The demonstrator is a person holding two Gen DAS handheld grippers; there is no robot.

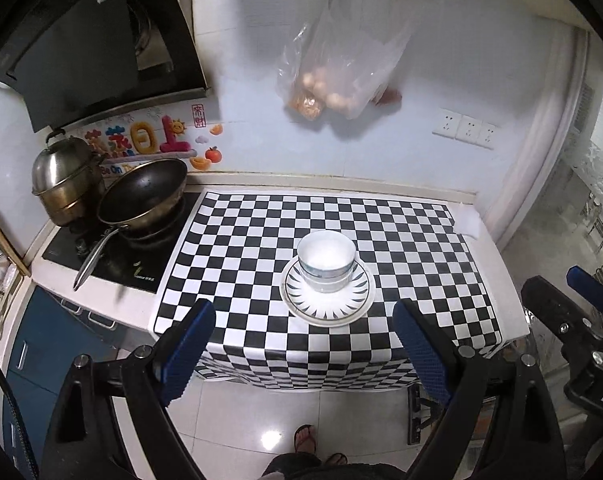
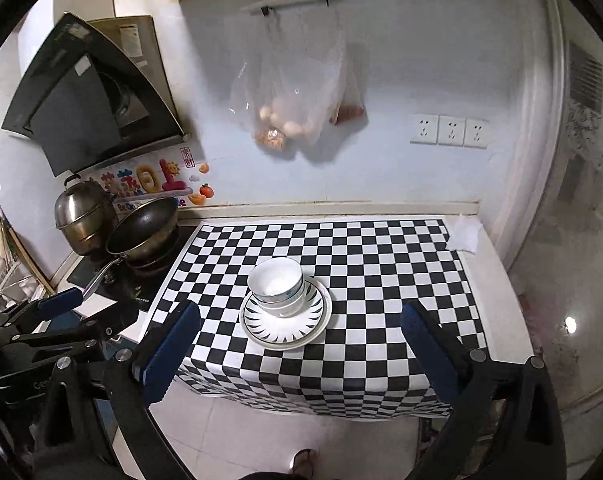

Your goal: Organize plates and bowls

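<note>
Stacked white bowls (image 1: 326,261) (image 2: 276,286) with blue rim marks sit on white plates (image 1: 327,309) (image 2: 286,330) with dark leaf marks, on the checkered cloth (image 1: 413,256) (image 2: 381,272). My left gripper (image 1: 303,326) hangs open, high and back over the counter's front edge, with nothing between its blue pads (image 1: 189,350). My right gripper (image 2: 301,334) is also held back and high, open wide and empty. The right gripper (image 1: 581,300) shows at the right edge of the left wrist view, and the left gripper (image 2: 53,312) at the left edge of the right wrist view.
A dark wok (image 1: 141,196) (image 2: 143,228) and a steel steamer pot (image 1: 65,180) (image 2: 83,216) stand on the stove at the left. A plastic bag (image 1: 341,72) (image 2: 297,92) of food hangs on the wall. A person's sandalled feet (image 1: 305,438) stand on the tiled floor below.
</note>
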